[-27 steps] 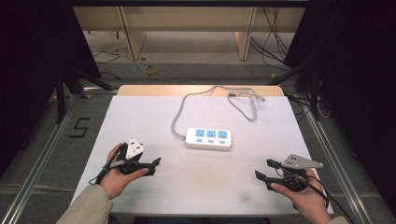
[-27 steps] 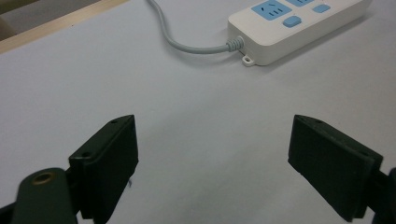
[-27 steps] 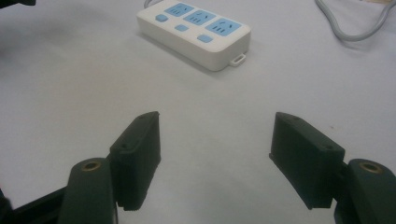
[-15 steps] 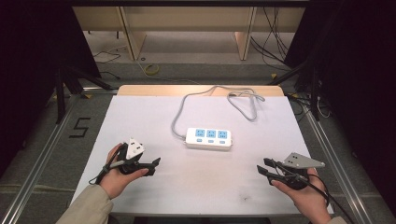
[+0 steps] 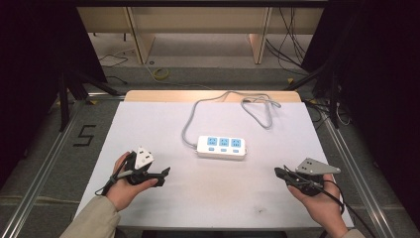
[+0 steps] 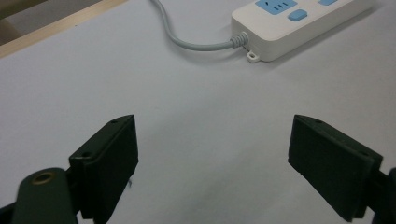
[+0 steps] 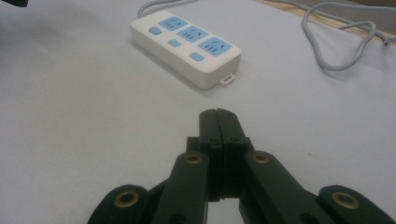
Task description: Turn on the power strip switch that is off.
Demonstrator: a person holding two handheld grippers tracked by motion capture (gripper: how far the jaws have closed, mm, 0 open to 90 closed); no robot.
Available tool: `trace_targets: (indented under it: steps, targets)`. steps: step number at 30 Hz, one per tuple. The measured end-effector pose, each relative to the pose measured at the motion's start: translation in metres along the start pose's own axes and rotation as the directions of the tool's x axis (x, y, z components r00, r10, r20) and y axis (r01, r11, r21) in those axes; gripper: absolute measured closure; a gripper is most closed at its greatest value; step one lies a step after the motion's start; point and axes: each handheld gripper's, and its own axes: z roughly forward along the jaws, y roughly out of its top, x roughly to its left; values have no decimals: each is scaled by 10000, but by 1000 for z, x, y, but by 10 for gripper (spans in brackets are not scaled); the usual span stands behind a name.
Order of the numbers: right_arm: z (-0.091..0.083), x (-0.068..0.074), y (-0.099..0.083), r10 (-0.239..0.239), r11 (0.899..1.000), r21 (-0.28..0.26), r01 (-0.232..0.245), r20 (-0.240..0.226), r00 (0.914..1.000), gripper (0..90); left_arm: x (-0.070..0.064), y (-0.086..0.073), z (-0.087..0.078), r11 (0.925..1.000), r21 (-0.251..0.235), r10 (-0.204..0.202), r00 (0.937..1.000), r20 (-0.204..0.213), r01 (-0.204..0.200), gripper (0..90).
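A "5" marked on the floor (image 5: 85, 135) far left, power strip (image 5: 222, 147) mid-table, well ahead of my left gripper (image 5: 161, 174), jaws wide, empty, right gripper (image 5: 278, 172) pinched closed, empty.

A black figure "5" (image 5: 85, 135) is marked on the grey floor, to the left of the table (image 5: 148, 124) as the high view shows it. The white power strip (image 5: 221, 147) on the table carries no print that can be read.
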Motion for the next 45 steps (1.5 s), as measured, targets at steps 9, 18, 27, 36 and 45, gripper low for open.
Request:
trace_targets:
  steps: [9,18,27,36,45]
  targets:
    - [6,0,6,76,9999,144,-73,-224,9997,900,-1,1,1,10000,22,3,10000,42,-3,156]
    - [17,2,17,-22,10000,35,24,-332,9994,900,0,1,0,9999,-37,-116,9999,17,116,159]
    - [28,5,29,-133,9999,-26,132,-444,9989,900,-1,0,-1,10000,-2,-90,9999,58,90,159]
    - [39,10,40,-198,9998,64,202,-643,9977,900,-2,-1,-2,10000,43,-47,10000,77,47,159]
    - [50,13,48,-301,9992,231,321,-846,9960,900,-2,-2,-3,10000,54,-66,9999,99,65,159]
